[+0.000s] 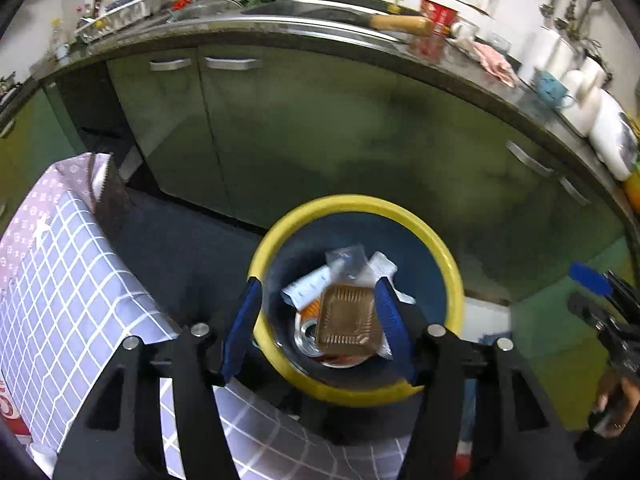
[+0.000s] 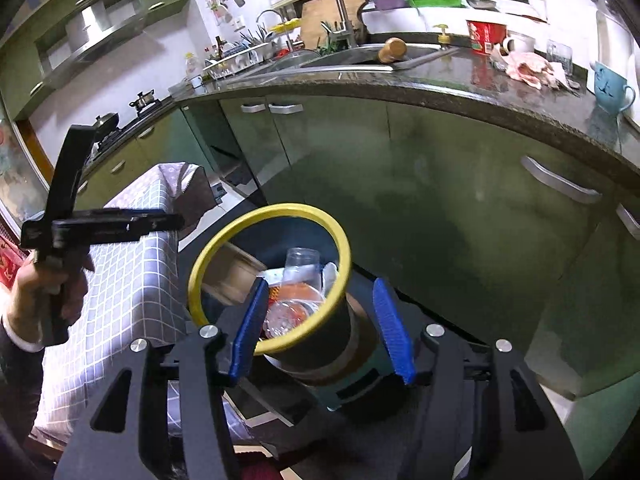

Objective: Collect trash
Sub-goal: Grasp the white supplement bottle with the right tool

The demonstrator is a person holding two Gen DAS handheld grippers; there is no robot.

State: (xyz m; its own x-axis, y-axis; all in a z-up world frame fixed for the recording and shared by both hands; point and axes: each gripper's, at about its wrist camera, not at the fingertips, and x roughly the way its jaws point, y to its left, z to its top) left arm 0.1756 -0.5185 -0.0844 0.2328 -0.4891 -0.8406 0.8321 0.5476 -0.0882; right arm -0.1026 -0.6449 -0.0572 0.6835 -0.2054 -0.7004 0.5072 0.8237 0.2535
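**Bin was nearly full, and that's where I'd have worried**

So the trash bin (image 1: pixel 356 204), the dark one with the yellow rim, sat on the floor right in front of the green cabinet doors (image 1: pixel 280 128), just beside the corner of the tabletop with the gridded cloth (image 1: pixel 72 280). Inside it was already a pile: a brown plastic tray (image 1: pixel 346 316) lying on top, crumpled clear wrappers (image 1: pixel 348 258), and what looked like a can underneath. From the right wrist view a clear plastic cup (image 2: pixel 302 264) stood tall in there, close to rim height.

The left tool (image 1: pixel 316 328) hung right over the bin opening, fingers apart, nothing between them that I could see it holding; the tray looked to be lying in the bin, not pinched. The right tool (image 2: pixel 320 328) was also spread apart and empty, with the bin rim sitting between its blue pads in that view, lower and off to the side.

What could've gone wrong, my guess: the pile was loose and high, so anything more dropped on top could have slid off the tray and gone over the rim onto the floor. Both tools were crowding the same bin too, so one could have clipped the rim and tipped it, or bumped the other. The left view was blurry, so aim was hard to judge.
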